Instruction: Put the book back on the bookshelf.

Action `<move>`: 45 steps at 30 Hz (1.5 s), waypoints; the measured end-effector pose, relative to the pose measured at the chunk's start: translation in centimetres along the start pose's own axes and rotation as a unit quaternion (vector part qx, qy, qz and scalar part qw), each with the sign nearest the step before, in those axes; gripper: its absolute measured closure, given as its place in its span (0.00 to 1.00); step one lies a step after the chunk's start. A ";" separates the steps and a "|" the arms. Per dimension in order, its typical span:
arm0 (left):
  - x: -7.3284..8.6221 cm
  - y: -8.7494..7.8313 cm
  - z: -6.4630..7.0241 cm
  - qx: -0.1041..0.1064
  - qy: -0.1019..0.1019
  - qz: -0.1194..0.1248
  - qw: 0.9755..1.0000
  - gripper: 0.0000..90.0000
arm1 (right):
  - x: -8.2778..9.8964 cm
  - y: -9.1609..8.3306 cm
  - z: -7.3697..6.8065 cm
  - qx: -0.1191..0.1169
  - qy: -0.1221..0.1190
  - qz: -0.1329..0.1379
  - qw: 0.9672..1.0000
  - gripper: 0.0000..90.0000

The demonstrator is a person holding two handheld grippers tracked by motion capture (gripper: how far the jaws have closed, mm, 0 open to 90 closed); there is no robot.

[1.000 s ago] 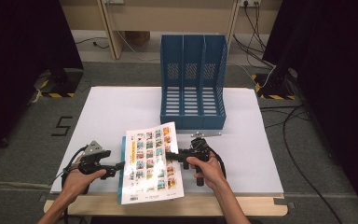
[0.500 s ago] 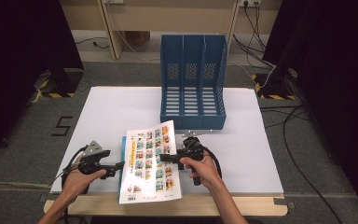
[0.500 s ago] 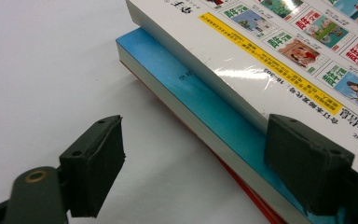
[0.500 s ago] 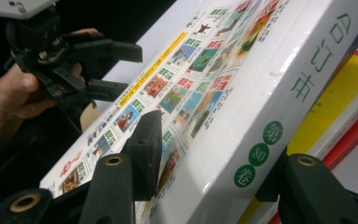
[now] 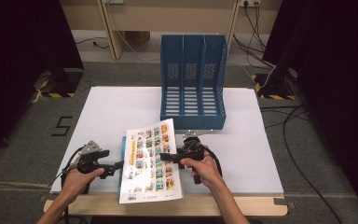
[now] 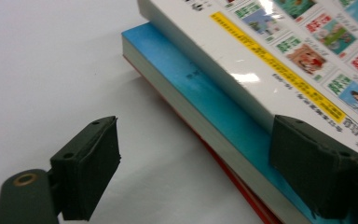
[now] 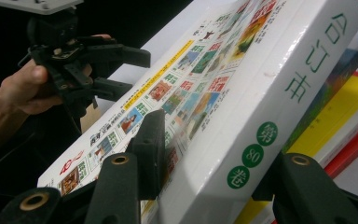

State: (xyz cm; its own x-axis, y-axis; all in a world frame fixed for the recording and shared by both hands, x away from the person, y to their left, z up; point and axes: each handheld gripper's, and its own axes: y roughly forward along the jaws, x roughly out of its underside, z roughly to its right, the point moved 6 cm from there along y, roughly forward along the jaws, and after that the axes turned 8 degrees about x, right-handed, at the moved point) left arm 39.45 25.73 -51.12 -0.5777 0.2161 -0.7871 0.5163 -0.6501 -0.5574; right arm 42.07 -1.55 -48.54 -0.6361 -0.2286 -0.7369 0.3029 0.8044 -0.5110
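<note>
1. White rectangular table (image 5: 121, 107): it carries every item below; the person's forearms enter the high view from its near edge.
2. Blue perforated plastic file rack with three upright compartments (image 5: 193, 79): it stands at the far middle of the table, well apart from both grippers.
3. Thick white book with a cover of small coloured picture panels (image 5: 151, 161): it lies at the near edge, on top of a short stack, with its right side raised. In the right gripper view its white spine with green characters (image 7: 265, 116) faces the camera.
4. Blue-covered book (image 6: 205, 102): it lies directly under the white book; a thin red book edge (image 6: 242, 186) shows beneath it, resting on the table.
5. Right gripper (image 5: 170, 157): its black jaws sit one on the cover and one under the spine side of the white book, grasping it, and have just been closing.
6. Left gripper (image 5: 116, 164): released; its jaws have just been opening. One pad (image 6: 314, 170) sits against the edge of the books, the other stands clear over bare table.
</note>
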 end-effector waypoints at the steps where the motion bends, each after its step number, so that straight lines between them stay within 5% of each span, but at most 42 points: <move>1: 0.1 0.1 -0.1 0.001 -0.003 0.000 1.000 0.17 | -0.2 -0.2 -0.1 0.004 -0.017 0.003 1.000 0.65; 4: 0.2 0.0 -0.3 0.008 -0.015 0.006 1.000 0.17 | -0.4 -0.5 -0.3 0.007 -0.029 0.011 1.000 0.66; 11: 0.3 -1.4 -2.8 -0.016 -0.055 0.033 0.998 0.17 | -0.5 -1.6 0.1 -0.019 0.008 0.053 0.998 0.70; 12: 0.5 -1.6 -3.5 -0.033 -0.050 0.029 0.998 0.17 | -0.5 -1.6 0.1 -0.019 0.008 0.053 0.998 0.70; 13: 1.0 -2.0 -5.0 -0.085 -0.028 0.011 0.996 0.17 | -0.6 -2.1 0.2 -0.018 0.011 0.060 0.998 0.71; 16: 1.5 -2.1 -5.8 -0.100 -0.024 -0.005 0.995 0.17 | -0.7 -2.4 0.3 -0.018 0.010 0.069 0.997 0.72; 18: 2.5 -1.5 -6.4 -0.126 0.009 -0.045 0.991 0.17 | -0.9 -2.9 0.2 -0.017 0.011 0.078 0.997 0.73; 26: 3.1 -1.2 -6.9 -0.123 0.005 -0.037 0.992 0.11 | -1.2 -3.6 0.0 -0.010 0.014 0.096 0.995 0.76; 33: 3.1 -1.2 -6.9 -0.121 0.005 -0.036 0.992 0.11 | -1.9 -4.6 -0.1 -0.014 0.027 0.135 0.990 0.79; 38: 3.1 -1.2 -6.9 -0.120 0.004 -0.037 0.992 0.11 | -2.0 -5.2 -0.2 -0.005 0.029 0.136 0.990 0.79; 45: 3.1 -1.2 -6.9 -0.120 0.004 -0.037 0.992 0.11 | -2.9 -6.9 -0.3 0.011 0.010 0.171 0.985 0.79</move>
State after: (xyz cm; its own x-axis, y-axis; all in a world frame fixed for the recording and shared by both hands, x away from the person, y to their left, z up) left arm 41.43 32.22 -54.69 -0.6142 0.2633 -0.7440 0.6093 -0.4409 -0.6590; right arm 41.60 -6.29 -42.76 -0.5079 0.0637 -0.8591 0.5161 0.8210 -0.2442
